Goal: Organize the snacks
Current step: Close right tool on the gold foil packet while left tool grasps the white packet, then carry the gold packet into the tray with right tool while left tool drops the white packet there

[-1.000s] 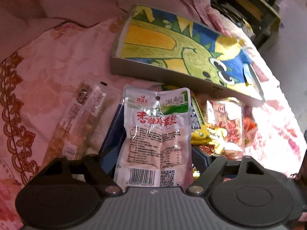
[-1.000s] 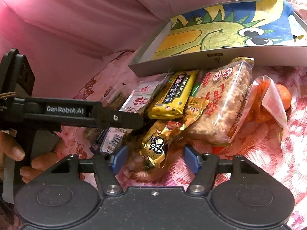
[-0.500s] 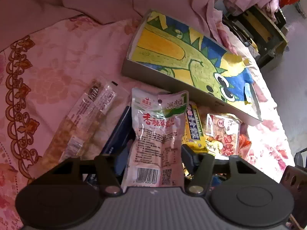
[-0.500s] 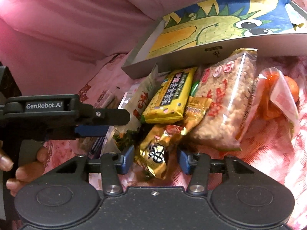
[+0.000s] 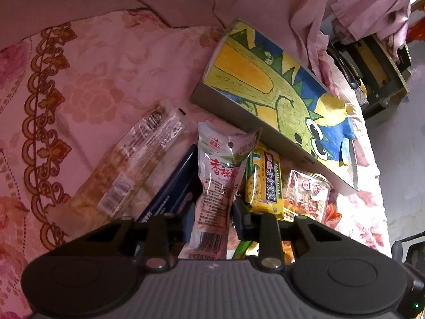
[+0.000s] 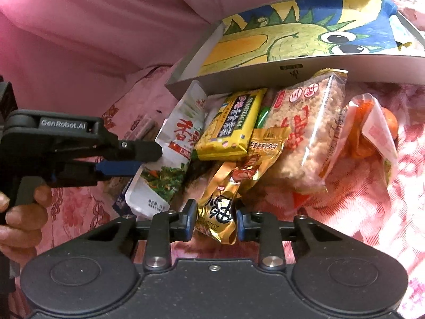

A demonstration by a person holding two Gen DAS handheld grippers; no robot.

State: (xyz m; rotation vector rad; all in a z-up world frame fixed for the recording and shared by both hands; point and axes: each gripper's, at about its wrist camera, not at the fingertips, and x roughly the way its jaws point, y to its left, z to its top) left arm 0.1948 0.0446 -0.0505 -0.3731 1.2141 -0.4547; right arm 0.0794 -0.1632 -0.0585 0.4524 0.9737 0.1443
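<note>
pink floral bedspread (image 5: 111, 79), pink cloth (image 6: 93, 26)

Dark blue packet (image 5: 170, 194) half hidden under white pouch (image 5: 220, 180)

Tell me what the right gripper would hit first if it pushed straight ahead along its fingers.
The gold snack packet: it already lies between the closing right gripper jaws. Beyond it, probably the yellow packet, though depth is unclear.

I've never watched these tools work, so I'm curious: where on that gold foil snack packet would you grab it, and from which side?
Grip the gold foil packet at its flat near end, coming from the open side facing the right hand-held gripper. That end sticks out clear of the pile; its far end is tucked under the yellow packet and puffed-rice bag. The jaws are closing there now, packet between them.
</note>
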